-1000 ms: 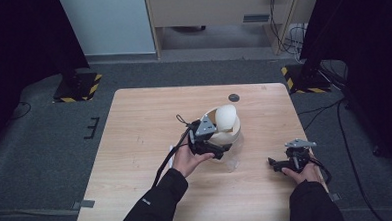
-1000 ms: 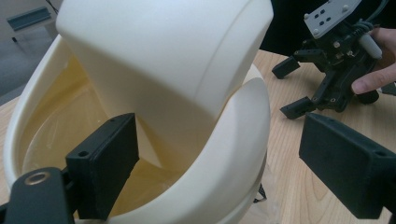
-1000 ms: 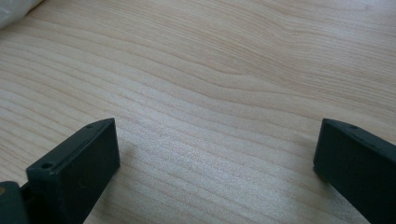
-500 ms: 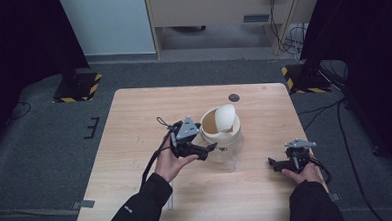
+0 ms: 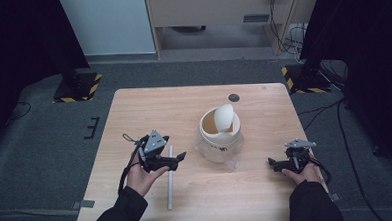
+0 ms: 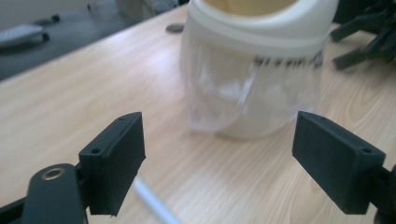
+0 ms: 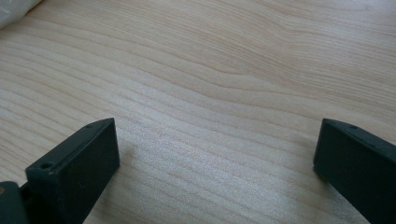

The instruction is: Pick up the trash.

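A small cream bin (image 5: 220, 134) with a tilted swing lid and a clear plastic liner stands mid-table; it fills the upper part of the left gripper view as the bin (image 6: 254, 65). My left gripper (image 5: 178, 159) is held left of it, open, nothing between its jaws. A grey-white rod (image 5: 170, 177) lies on the table just below that gripper, and its end shows as the rod (image 6: 152, 206) in the left gripper view. My right gripper (image 5: 272, 163) rests low near the table's right front, open over bare wood (image 7: 210, 121).
A small dark disc (image 5: 233, 97) lies near the table's far edge. The wooden table (image 5: 149, 112) is ringed by dark floor, with black stands at the far left and far right and cables on the right.
My left gripper has drawn back leftward from the bin's side. The rod now lies free on the table below it. The right gripper has stayed put.
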Available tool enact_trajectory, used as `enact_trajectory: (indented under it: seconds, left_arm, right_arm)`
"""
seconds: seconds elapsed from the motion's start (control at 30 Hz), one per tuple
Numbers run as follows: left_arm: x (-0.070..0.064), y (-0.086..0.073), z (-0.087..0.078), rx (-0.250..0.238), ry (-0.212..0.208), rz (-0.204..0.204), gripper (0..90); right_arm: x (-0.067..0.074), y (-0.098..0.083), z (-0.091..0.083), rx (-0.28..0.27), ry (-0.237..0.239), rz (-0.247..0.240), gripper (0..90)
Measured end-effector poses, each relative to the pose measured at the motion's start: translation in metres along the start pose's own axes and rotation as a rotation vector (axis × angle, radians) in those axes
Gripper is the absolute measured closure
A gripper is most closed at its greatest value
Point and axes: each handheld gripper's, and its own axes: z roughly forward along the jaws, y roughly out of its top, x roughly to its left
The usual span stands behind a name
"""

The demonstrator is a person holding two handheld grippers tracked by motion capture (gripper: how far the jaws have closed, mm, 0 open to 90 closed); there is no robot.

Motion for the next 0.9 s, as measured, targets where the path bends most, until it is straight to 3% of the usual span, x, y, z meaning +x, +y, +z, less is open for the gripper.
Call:
enact_trajectory:
  seconds: [0.17,0.2,0.33,0.37,0.43,0.47,0.6,0.63,0.7,0.9]
  left_arm:
    - [0.002,-0.032,-0.004,0.055,0.034,-0.069,17.1]
    - [0.002,-0.032,-0.004,0.055,0.034,-0.069,17.2]
    - [-0.002,-0.05,0.005,0.141,0.039,-0.096,19.1]
    - [-0.002,-0.05,0.005,0.141,0.039,-0.096,19.7]
    - [-0.003,-0.058,0.012,0.186,0.036,-0.13,21.4]
    - [-0.003,-0.058,0.012,0.186,0.036,-0.13,22.0]
    - [-0.003,-0.069,0.019,0.261,0.04,-0.151,25.2]
    - [-0.003,-0.069,0.019,0.261,0.04,-0.151,25.9]
    - [-0.005,-0.073,0.023,0.311,0.048,-0.137,27.4]
    - [-0.006,-0.075,0.027,0.355,0.05,-0.143,32.9]
  right_arm:
    - [0.0,0.0,0.0,0.0,0.0,0.002,0.7]
    - [0.0,0.0,0.0,0.0,0.0,0.002,0.7]
    - [0.0,0.0,0.0,0.0,0.0,-0.001,0.7]
    - [0.0,0.0,0.0,0.0,0.0,-0.001,0.7]
    - [0.0,0.0,0.0,0.0,0.001,0.002,0.7]
    - [0.0,0.0,0.0,0.0,0.001,0.002,0.7]
    - [0.0,0.0,0.0,0.0,0.001,0.0,0.7]
    - [0.0,0.0,0.0,0.0,0.001,0.0,0.7]
    - [0.0,0.0,0.0,0.0,0.0,0.001,0.7]
    - [0.0,0.0,0.0,0.0,0.0,0.0,0.7]
